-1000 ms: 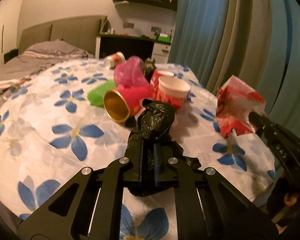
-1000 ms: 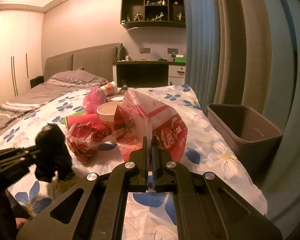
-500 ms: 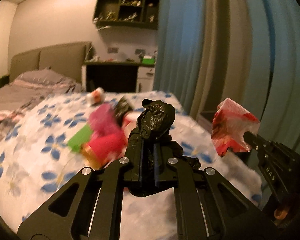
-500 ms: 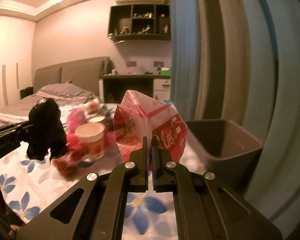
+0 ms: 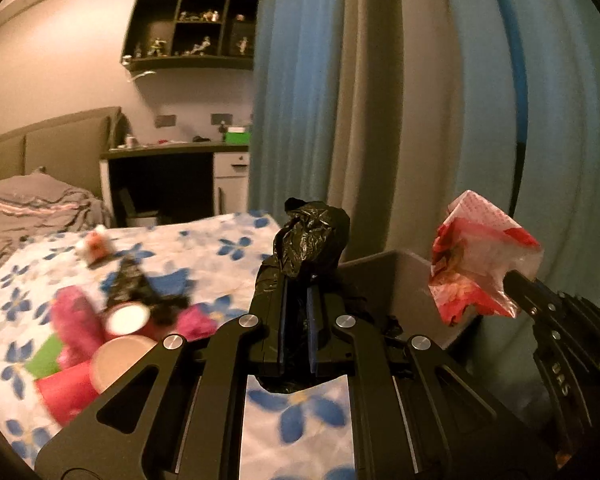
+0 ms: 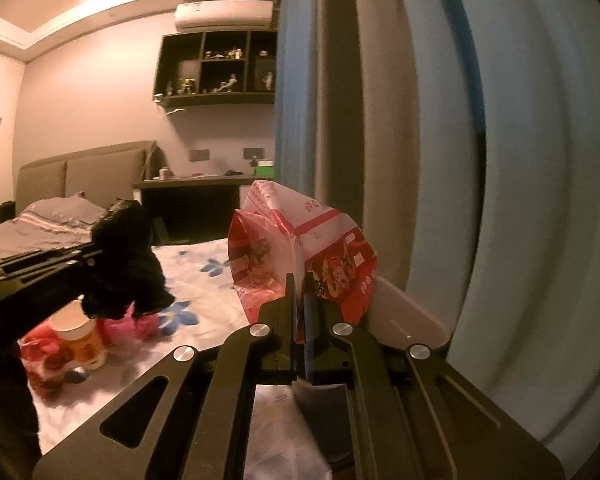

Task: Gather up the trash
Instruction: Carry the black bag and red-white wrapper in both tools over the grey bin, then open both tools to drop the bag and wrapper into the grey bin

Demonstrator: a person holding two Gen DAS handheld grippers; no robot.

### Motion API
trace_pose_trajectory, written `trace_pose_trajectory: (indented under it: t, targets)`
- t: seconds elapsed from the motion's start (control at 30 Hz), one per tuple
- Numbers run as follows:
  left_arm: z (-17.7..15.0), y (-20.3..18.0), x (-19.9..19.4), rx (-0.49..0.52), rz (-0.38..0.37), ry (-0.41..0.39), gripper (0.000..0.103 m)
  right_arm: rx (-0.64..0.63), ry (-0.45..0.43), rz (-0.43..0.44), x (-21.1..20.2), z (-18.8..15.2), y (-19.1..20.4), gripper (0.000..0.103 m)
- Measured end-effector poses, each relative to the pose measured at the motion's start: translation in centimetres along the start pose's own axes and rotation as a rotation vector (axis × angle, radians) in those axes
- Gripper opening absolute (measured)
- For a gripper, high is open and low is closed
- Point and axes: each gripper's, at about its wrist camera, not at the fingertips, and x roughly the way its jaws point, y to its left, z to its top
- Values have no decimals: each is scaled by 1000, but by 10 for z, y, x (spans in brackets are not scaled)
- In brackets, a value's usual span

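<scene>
The black bag is thin, crinkly, shiny plastic. The red wrapper is glossy printed plastic. The bin is smooth, dull grey plastic. The flowered bed cover is soft cloth.

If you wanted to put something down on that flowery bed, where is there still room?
The floral bedspread lies bare along its far side toward the curtain, and again close in front of the left gripper. The near-left part is crowded: pink cups, a white cup and black scraps sit bunched together.
</scene>
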Motion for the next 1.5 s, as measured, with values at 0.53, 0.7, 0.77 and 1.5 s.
trace_pose_trajectory:
  t: [0.53, 0.7, 0.77, 1.5]
  targets:
    - [8, -65, 106, 40, -110, 46, 7, 37, 37, -48, 59, -6, -36, 3]
    - [2, -70, 123, 39, -137, 63, 7, 53, 59, -46, 72, -6, -46, 3]
    - [0, -71, 129, 39, -139, 72, 7, 54, 65, -47, 77, -4, -44, 3]
    - [-17, -81, 166, 51, -236, 167, 14, 87, 120, -38, 102, -5, -54, 4]
